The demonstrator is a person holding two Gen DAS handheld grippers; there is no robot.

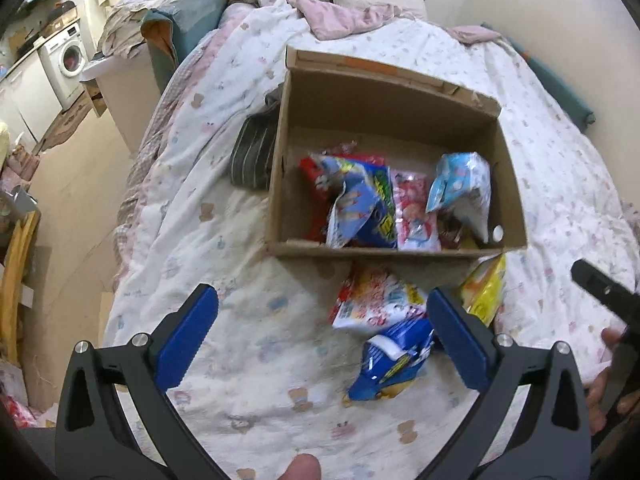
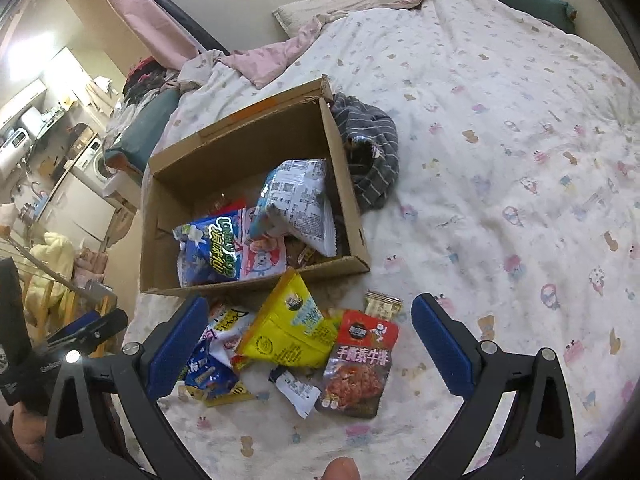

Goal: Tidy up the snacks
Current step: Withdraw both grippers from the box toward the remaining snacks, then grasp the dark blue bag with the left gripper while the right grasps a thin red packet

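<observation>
Loose packets heaped on the quilt (image 2: 500, 184) just before the cardboard box (image 2: 348, 200), red beef-steak pouch (image 2: 358, 364) lying lengthwise between the wide-open, empty right gripper (image 2: 310, 344), nearer than the open, empty left gripper (image 1: 322, 340).

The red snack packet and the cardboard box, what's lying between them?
In the right wrist view, a yellow snack bag lies on the bedspread between the red snack packet and the cardboard box, its top corner overlapping the box's near edge.

Black tongs (image 1: 322, 334), blue ribbed pads (image 1: 185, 336)
</observation>
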